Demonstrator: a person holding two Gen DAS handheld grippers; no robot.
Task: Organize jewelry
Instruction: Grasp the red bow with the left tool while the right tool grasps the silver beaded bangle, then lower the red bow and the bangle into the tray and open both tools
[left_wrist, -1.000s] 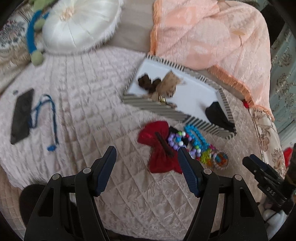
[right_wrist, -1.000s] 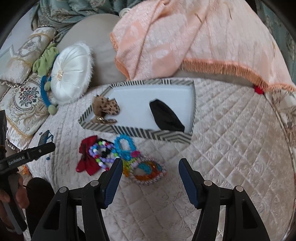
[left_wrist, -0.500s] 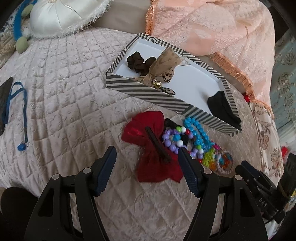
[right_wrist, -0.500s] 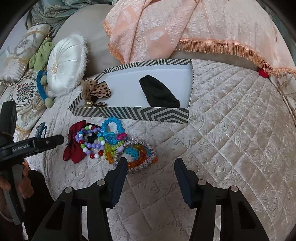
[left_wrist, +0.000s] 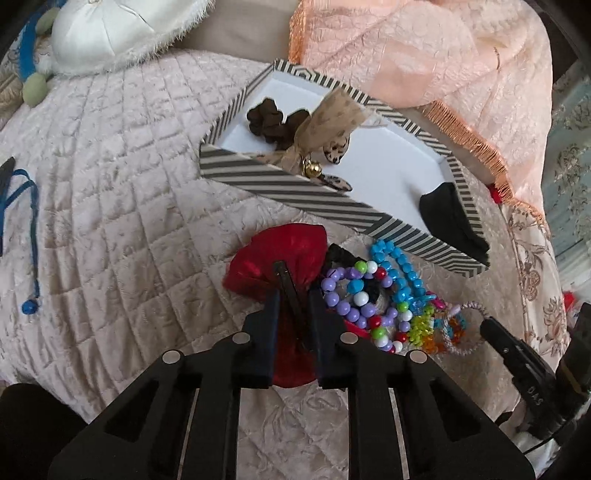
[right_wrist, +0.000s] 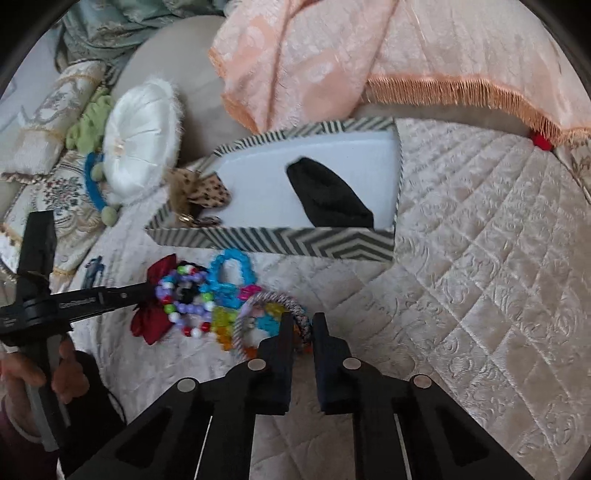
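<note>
The left gripper (left_wrist: 293, 295) has just been closed on the red bow's (left_wrist: 284, 247) black clip (left_wrist: 291, 291). The right gripper (right_wrist: 301, 325) has been pinched onto the woven bracelet (right_wrist: 273, 299). Both pieces are found near the striped tray (right_wrist: 295, 240), on the quilt (right_wrist: 480, 258).

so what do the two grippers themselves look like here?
Both are matte black plastic. Each left gripper and right gripper finger has dark navy ribbed pads, triangular cut-outs in its linkage arms and silver round pivot pins. The left one carries small white lettering on its side in the right wrist view. A dark maroon cuff shows at the hand on it.
</note>
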